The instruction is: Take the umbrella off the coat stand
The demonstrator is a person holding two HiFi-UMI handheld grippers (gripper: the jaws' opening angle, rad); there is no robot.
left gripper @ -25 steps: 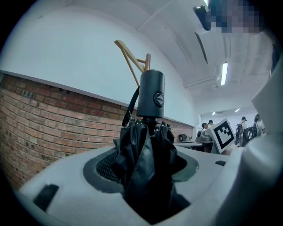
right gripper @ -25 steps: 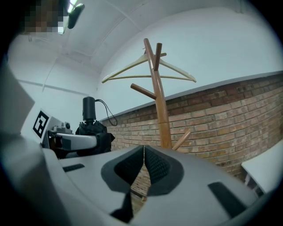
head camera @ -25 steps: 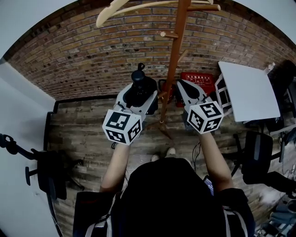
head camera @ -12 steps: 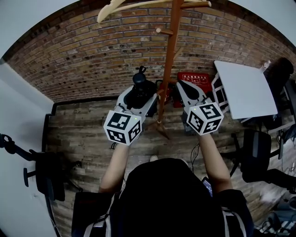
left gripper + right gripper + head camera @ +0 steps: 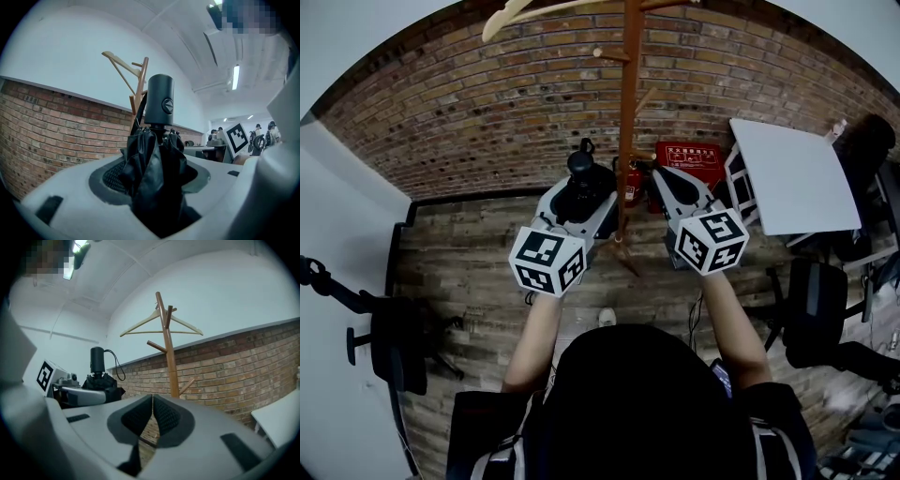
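Observation:
A black folded umbrella (image 5: 580, 178) stands upright between the jaws of my left gripper (image 5: 578, 194), which is shut on its bunched canopy (image 5: 154, 173). Its round handle (image 5: 159, 105) sticks up above the jaws, with a wrist strap looping off it. The umbrella hangs free of the wooden coat stand (image 5: 628, 112), which rises just to its right, between my two grippers. My right gripper (image 5: 662, 175) is to the right of the pole. Its pads (image 5: 153, 416) are pressed together with nothing between them. From the right gripper view I see the umbrella (image 5: 99, 376) left of the coat stand (image 5: 169, 357).
A wooden hanger (image 5: 539, 11) hangs at the top of the stand. A red box (image 5: 689, 155) sits against the brick wall (image 5: 487, 103). A white table (image 5: 792, 178) stands at the right, with black chairs at the right (image 5: 820, 300) and at the left (image 5: 394, 347). The floor is wooden planks.
Both grippers have travelled together, the left one still holding the umbrella. In the head view the coat stand has slid to the left and now stands nearer the umbrella.

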